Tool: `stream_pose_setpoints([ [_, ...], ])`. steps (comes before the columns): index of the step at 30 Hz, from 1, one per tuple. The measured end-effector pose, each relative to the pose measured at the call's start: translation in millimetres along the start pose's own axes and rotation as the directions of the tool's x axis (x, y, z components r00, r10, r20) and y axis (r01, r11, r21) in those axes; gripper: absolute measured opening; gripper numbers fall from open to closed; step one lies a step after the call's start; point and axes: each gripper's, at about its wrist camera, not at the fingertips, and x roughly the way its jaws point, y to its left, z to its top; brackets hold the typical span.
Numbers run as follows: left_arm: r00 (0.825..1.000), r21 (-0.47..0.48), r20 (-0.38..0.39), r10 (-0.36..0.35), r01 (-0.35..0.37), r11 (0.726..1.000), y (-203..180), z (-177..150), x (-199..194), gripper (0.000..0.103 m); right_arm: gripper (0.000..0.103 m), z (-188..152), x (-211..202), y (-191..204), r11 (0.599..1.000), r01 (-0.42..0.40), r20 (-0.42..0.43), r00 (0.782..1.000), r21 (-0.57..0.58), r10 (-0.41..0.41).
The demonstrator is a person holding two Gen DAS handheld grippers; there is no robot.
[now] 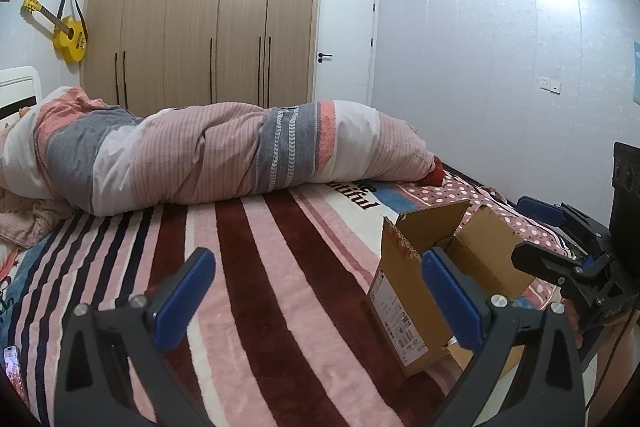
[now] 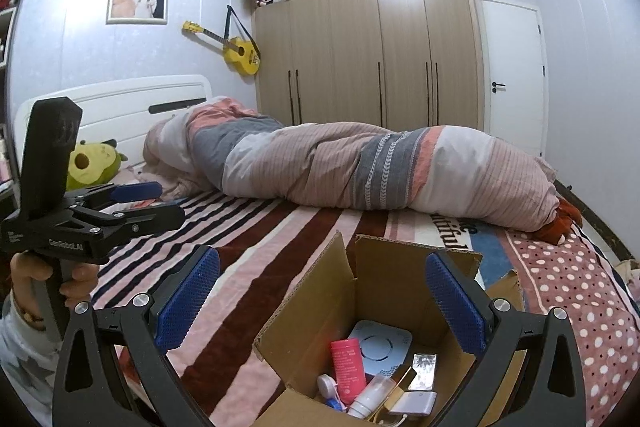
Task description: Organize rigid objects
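Observation:
An open cardboard box (image 2: 384, 291) stands on the striped blanket at the near right of the bed; it also shows in the left wrist view (image 1: 404, 291). Inside it lie a pink bottle (image 2: 347, 367), a white round-topped device (image 2: 380, 345), a white tube (image 2: 370, 397), a silver packet (image 2: 424, 371) and a small white box (image 2: 416, 403). My right gripper (image 2: 320, 301) is open and empty above the box. My left gripper (image 1: 318, 303) is open and empty over the blanket, left of the box. The left gripper shows in the right wrist view (image 2: 156, 205).
A rolled quilt (image 2: 360, 167) lies across the bed. A green plush toy (image 2: 90, 163) sits by the headboard. A phone (image 1: 12, 367) lies at the bed's left edge. A wardrobe (image 1: 200, 19), a door (image 1: 346, 39) and a yellow guitar (image 1: 66, 33) stand behind.

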Motion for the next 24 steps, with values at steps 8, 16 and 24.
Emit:
stream_pose_setpoints([
  [8, 1.000, 0.001, -0.003, -0.002, 0.002, 1.000, 1.3, -1.0, 0.4, 0.102, 0.103, -0.3, 0.5, 0.2, 1.000, -0.005, 0.002, 1.000, -0.001, 0.005],
  [16, 1.000, -0.001, 0.000, 0.004, -0.004, 1.000, 2.1, -2.3, -0.6, 0.102, 0.103, -2.4, 1.0, 0.4, 1.000, -0.011, 0.001, 1.000, -0.003, 0.011],
  [24, 1.000, -0.002, 0.000, 0.004, -0.004, 1.000, 2.1, -2.4, -1.8, 0.102, 0.103, -2.1, 0.9, 1.3, 1.000, -0.011, 0.001, 1.000, -0.002, 0.011],
])
